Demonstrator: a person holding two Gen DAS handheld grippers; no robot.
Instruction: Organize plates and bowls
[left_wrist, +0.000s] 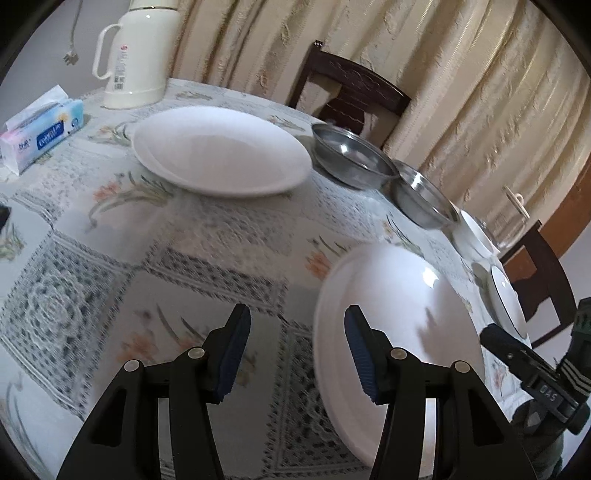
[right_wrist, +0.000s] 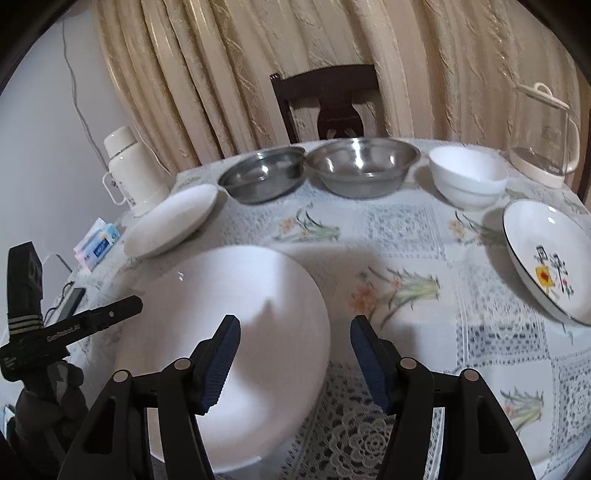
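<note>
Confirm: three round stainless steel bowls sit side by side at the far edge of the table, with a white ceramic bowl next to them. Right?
Not quite. There are two round stainless steel bowls, one and the other, not three. They sit side by side at the far edge of the table, with the white ceramic bowl next to them. The right wrist view shows the row clearly.

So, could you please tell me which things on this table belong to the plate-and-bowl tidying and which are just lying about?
Belongs to the job:
near white plate
far white plate
patterned plate
two steel bowls
white bowl

Just lying about:
cream flask
tissue pack
glass kettle
chair
</note>
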